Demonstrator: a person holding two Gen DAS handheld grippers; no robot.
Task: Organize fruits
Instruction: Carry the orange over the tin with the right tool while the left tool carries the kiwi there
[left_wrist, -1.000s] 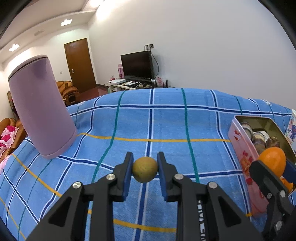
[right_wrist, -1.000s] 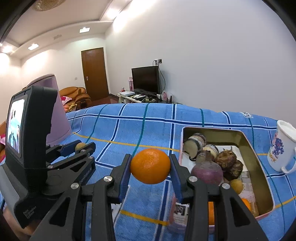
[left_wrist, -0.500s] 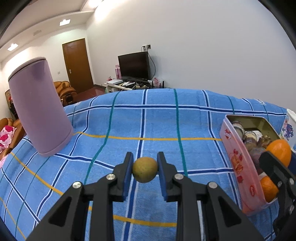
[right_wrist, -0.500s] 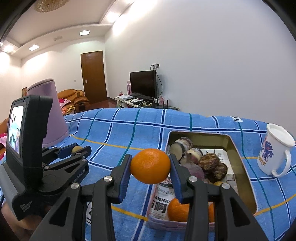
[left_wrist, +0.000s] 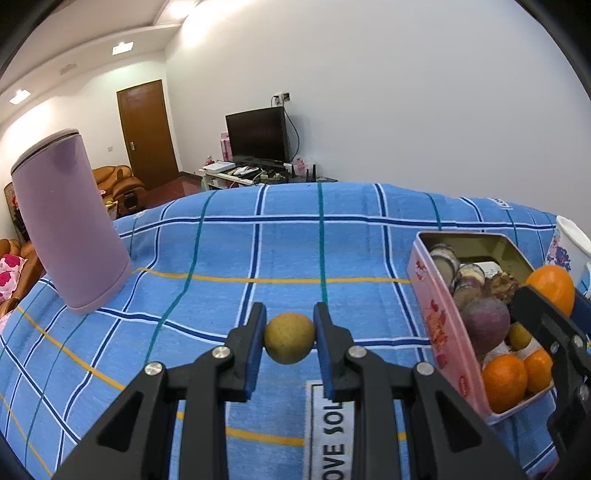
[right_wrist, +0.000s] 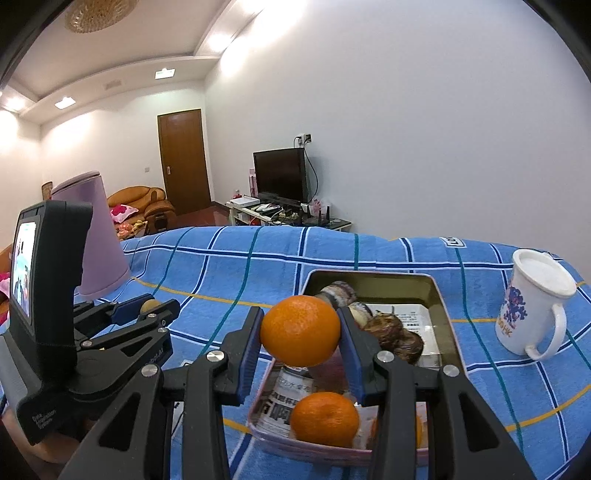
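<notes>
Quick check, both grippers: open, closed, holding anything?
Left gripper: closed on the small yellow-green fruit.
Right gripper: closed on the orange.

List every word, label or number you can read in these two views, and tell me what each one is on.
"OVE SOL": cut off, on the white label of the blue checked cloth.
"LO": cut off, on another cloth tag at the far edge.
Newspaper lining the pink tin: printed characters, too blurred to read.
White mug: blue and red print, unreadable.
Left gripper body: small white lettering, too blurred.
Tin's side: red pictures, no legible words.
</notes>
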